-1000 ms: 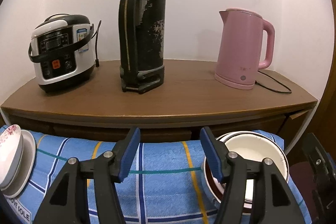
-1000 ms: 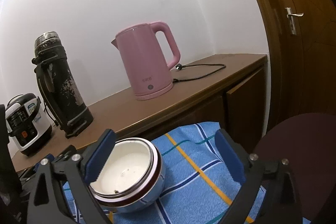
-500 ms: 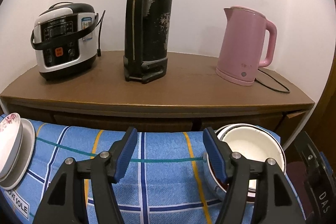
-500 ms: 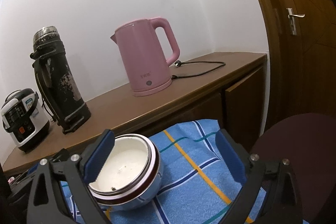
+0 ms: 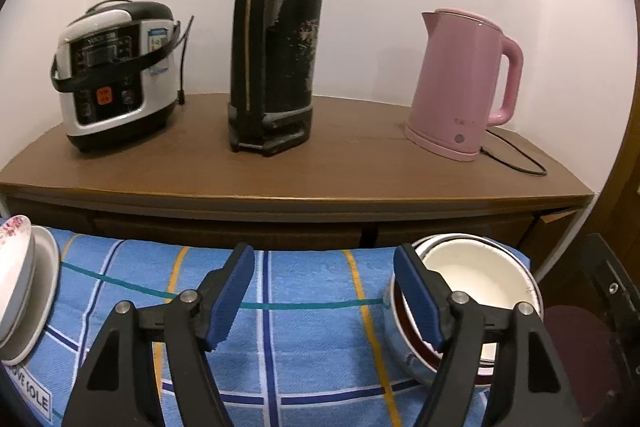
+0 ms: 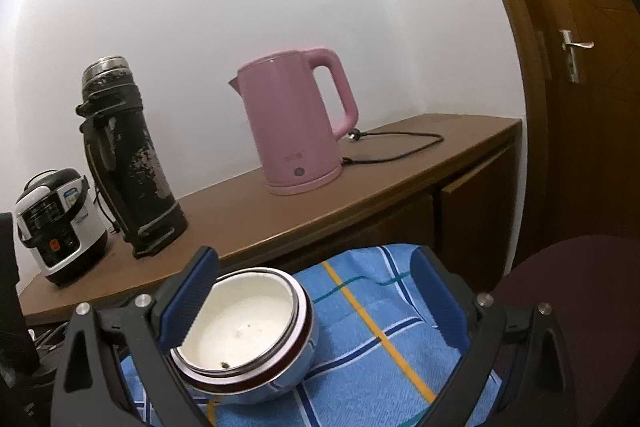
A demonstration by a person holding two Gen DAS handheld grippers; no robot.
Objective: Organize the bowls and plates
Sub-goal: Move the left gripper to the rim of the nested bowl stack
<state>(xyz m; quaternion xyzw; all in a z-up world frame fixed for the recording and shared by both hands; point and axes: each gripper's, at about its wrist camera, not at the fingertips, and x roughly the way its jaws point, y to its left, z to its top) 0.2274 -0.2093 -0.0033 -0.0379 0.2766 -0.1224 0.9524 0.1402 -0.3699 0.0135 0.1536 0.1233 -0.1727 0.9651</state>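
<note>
Bowls [image 5: 476,279] nested on the cloth [image 5: 304,291], right of the left tool [image 5: 324,291]; plates [image 5: 24,283] stacked at cloth's left edge. Both tools spread, empty; right tool [image 6: 316,303] nearest the bowls. Looks mostly sorted; maybe merging left.

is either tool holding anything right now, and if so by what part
Nothing is held. The left tool is open over the blue cloth, and the right tool is open with the stacked bowls beside its left finger, not clamped.
</note>
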